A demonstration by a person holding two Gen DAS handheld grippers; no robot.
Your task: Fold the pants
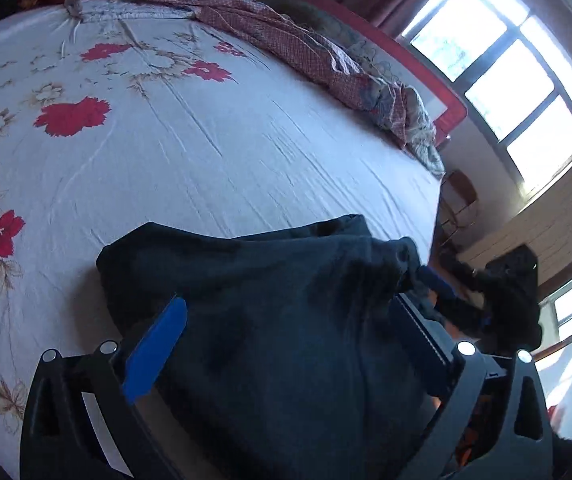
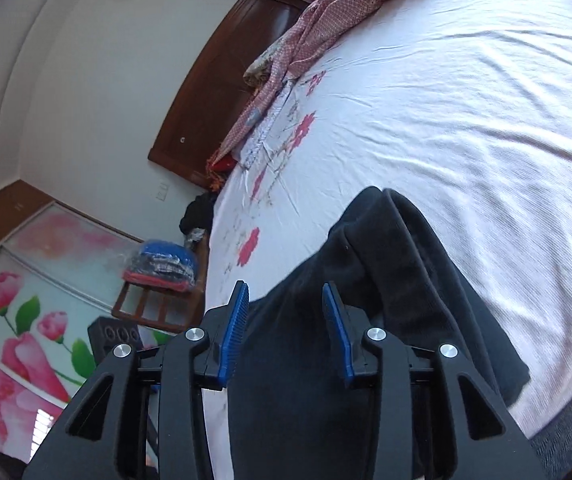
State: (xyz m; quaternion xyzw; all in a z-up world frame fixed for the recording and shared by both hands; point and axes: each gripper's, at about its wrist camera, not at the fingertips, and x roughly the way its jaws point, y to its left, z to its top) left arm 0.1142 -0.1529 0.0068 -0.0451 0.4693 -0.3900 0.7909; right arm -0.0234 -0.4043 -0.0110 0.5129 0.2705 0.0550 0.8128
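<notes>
Pants (image 2: 326,360) bunched on bed (image 2: 466,120), between spread fingers of both grippers: left (image 1: 286,340) and right (image 2: 286,332), neither clenched. Best closed on matching edges, lifted level, laid flat ahead.

pants (image 1: 286,320) cut off below, left claw (image 1: 286,320) half-hidden

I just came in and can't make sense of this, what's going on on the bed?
A person with a hand-held gripper in each hand is folding dark pants on a floral bed sheet. The left hand-held gripper and the right hand-held gripper are both open over the fabric, gripping nothing. The pants lie bunched near the bed's edge.
</notes>
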